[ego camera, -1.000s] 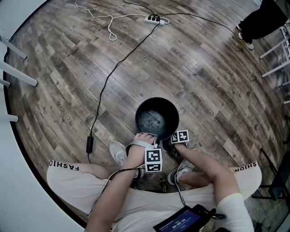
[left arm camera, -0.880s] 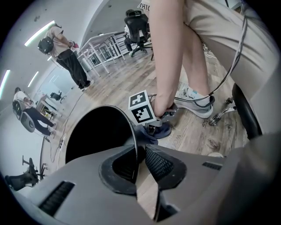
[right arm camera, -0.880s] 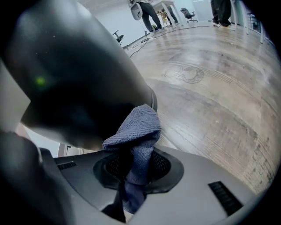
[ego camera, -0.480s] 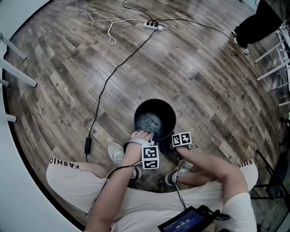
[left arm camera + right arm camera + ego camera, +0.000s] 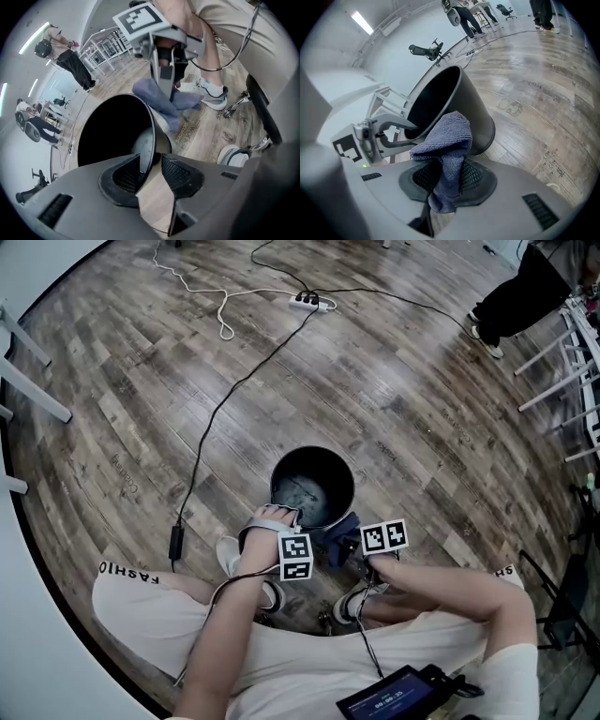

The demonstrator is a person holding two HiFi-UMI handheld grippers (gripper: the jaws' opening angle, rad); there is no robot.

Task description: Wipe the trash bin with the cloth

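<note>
Worn grey-brown floorboards [image 5: 422, 409] spread across the room, and a black cable [image 5: 225, 399] runs over them from a white power strip [image 5: 309, 303] towards the seated person. Just ahead of that person's white shoes [image 5: 228, 554] the trash bin [image 5: 314, 488] stands upright on the floor: round, black and open at the top, with a pale, smudged bottom showing inside.

The left tool [image 5: 150, 161] points steeply down over the near edge of the bin. Its jaws have just been opening and now stand apart with the thin rim of the bin between them. The rim sits close against one pad, and a clear gap is left on the other side, so it is released rather than pinched.

The right tool [image 5: 450, 173] is clenched on the cloth [image 5: 447, 140], a blue-grey towelling rag. A fold is squeezed between the two pads, a bunched lump stands above them and a short tail hangs below. Seen from the head view, the cloth sits just beside the outer wall of the bin, on its near right side and outside the opening. I cannot tell from here whether it touches the wall.

At the far side of the room someone in black trousers [image 5: 516, 296] stands near white furniture legs [image 5: 577, 362].
</note>
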